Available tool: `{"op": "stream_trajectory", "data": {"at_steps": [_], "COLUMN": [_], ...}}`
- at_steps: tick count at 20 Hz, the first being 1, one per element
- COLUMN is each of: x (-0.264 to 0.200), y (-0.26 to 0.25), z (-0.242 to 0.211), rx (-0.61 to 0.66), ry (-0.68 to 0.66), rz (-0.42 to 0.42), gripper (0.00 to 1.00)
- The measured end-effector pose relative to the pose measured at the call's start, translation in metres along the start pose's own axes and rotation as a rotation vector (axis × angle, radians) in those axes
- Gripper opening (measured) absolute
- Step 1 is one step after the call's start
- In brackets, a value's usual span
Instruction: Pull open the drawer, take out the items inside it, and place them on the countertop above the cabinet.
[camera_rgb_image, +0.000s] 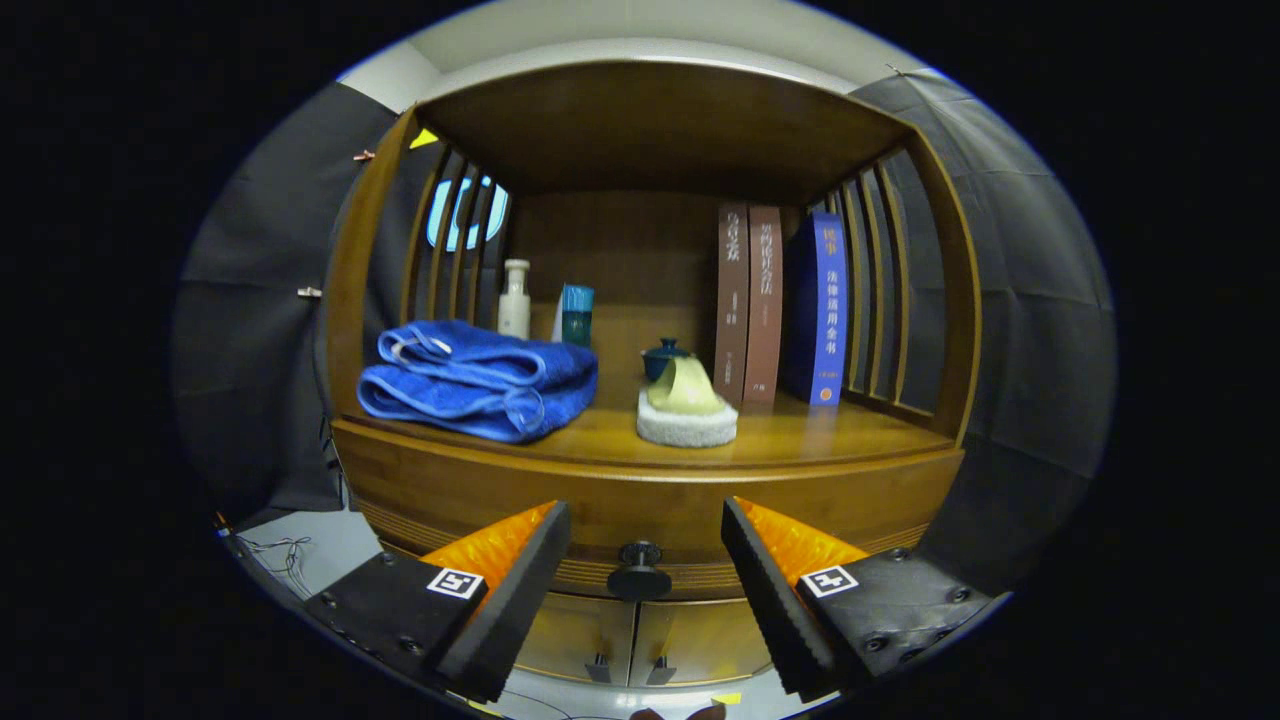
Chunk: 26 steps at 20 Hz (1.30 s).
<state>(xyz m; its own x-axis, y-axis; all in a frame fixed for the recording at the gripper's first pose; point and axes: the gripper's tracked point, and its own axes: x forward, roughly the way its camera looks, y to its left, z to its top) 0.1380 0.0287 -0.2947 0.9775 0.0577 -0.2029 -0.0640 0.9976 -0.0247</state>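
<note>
I have the tool (637, 590) spread wide, its two fingers well apart and holding nothing; neither pad touches anything I can see. Between the fingers, just ahead of their tips, sits the one black round knob (639, 570) of the drawer (640, 520), and the drawer front is flush with the cabinet, so it is not pulled out yet. Its contents are hidden from me. Beyond and above the fingers runs the counter (800, 435), a wooden surface in an open niche. On it I count one folded blue towel (478, 380) off to the left finger's side, two small bottles (515, 298) behind it, one dark blue teapot (665, 358) behind a pale cloth on a white sponge (687, 420), and three upright books (765, 300), two brown and one blue.
</note>
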Motion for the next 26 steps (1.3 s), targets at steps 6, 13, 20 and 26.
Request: {"op": "stream_trajectory", "data": {"at_steps": [6, 13, 20, 26], "x": [-0.057, -0.119, -0.189, -0.231], "y": [-0.009, -0.013, -0.031, -0.042], "z": [0.091, 0.173, 0.235, 0.248], "rx": [0.038, 0.065, 0.118, 0.097], "ry": [-0.038, -0.033, -0.082, -0.123], "rz": [-0.009, -0.015, -0.064, -0.079], "gripper": [0.99, 0.99, 0.99, 0.99]}}
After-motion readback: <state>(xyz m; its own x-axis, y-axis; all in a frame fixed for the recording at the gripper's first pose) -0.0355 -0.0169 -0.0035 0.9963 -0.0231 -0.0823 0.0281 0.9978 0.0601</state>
